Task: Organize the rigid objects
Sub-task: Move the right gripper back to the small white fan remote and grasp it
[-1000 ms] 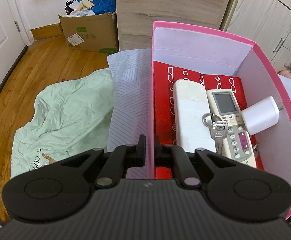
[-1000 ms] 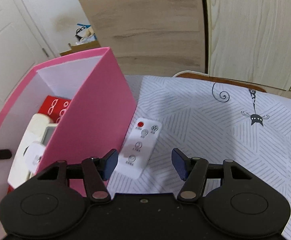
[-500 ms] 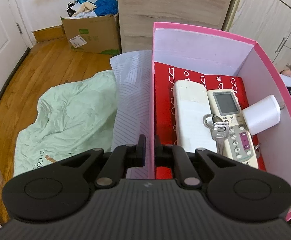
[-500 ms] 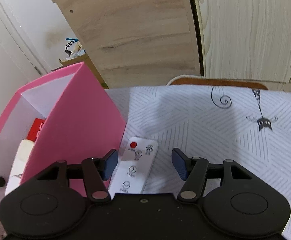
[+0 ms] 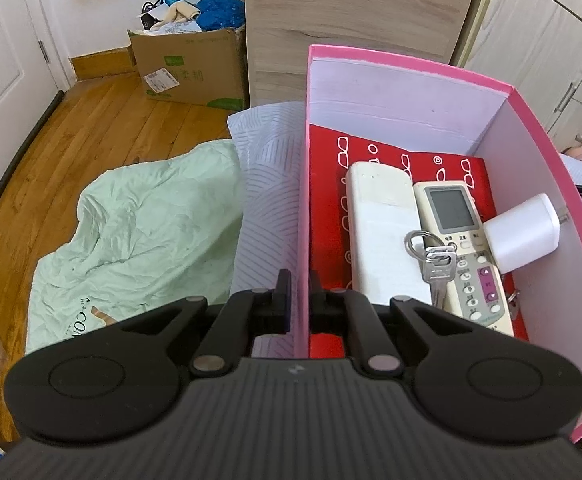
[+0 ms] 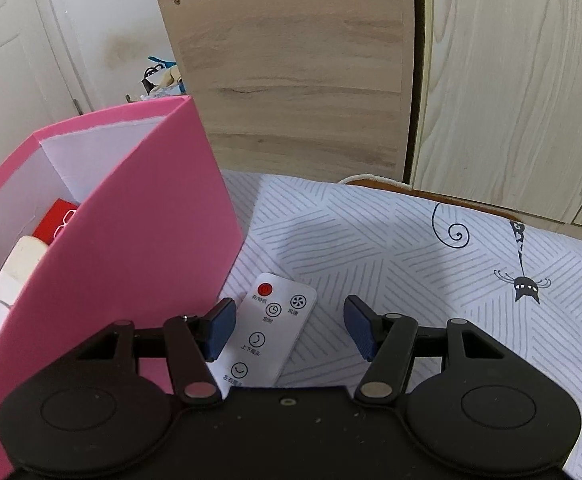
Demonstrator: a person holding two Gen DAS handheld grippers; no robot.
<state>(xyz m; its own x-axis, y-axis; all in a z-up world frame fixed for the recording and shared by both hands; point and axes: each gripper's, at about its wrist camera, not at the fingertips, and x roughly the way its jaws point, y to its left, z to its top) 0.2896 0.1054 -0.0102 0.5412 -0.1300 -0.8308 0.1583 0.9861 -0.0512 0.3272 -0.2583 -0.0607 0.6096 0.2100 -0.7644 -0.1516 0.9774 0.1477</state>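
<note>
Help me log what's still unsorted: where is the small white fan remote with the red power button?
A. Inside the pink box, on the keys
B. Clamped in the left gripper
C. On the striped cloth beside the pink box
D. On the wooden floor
C: the fan remote lies flat on the striped cloth just outside the pink box, between the open fingers of the right gripper.

Open from above inside the pink box (image 5: 407, 92), though crowded low down by two remotes (image 5: 387, 240), keys (image 5: 435, 260) and a white adapter (image 5: 525, 234). Bare striped sheet (image 6: 391, 240) right of the small remote (image 6: 271, 336) (box wall just beside its left edge).
</note>
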